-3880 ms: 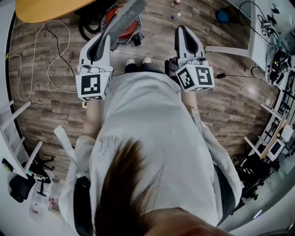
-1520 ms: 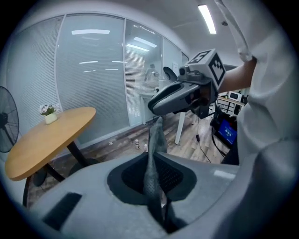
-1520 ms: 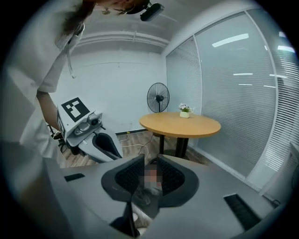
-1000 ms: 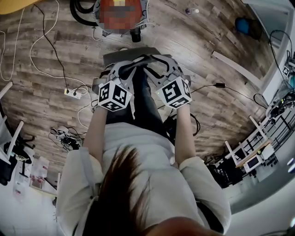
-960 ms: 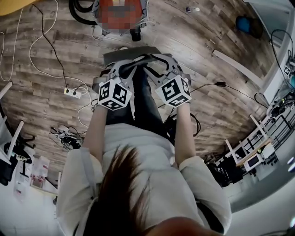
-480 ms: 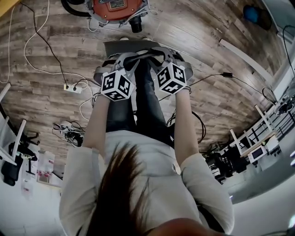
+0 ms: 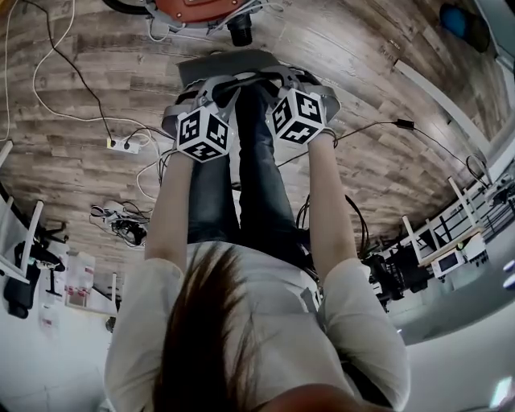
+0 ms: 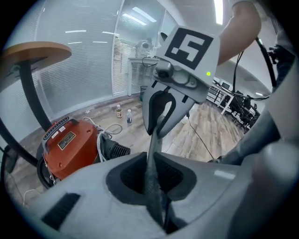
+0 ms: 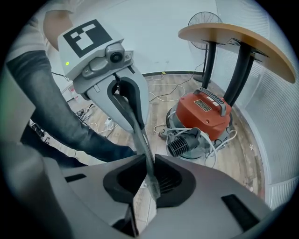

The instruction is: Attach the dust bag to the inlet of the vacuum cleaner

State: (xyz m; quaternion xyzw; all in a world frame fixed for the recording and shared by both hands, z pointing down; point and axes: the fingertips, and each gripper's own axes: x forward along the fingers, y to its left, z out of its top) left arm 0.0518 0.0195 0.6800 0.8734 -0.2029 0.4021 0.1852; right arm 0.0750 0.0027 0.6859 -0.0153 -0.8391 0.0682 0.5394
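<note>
My left tongs [image 8: 150,172] pinch the grey dust bag [image 7: 231,63]. My right tongs [image 9: 148,176] have just been closing on its edge and seem clamped. The bag hangs above the floor [image 7: 72,169], near the orange vacuum cleaner [image 9: 204,115].

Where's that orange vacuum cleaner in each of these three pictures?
Head view: vacuum cleaner at the top edge, left of centre, mostly cut off.
Left gripper view: vacuum cleaner lower left, on the floor.
Right gripper view: vacuum cleaner right of centre, below the round table.
Shared landmark: the grey dust bag, near the middle of each.
</note>
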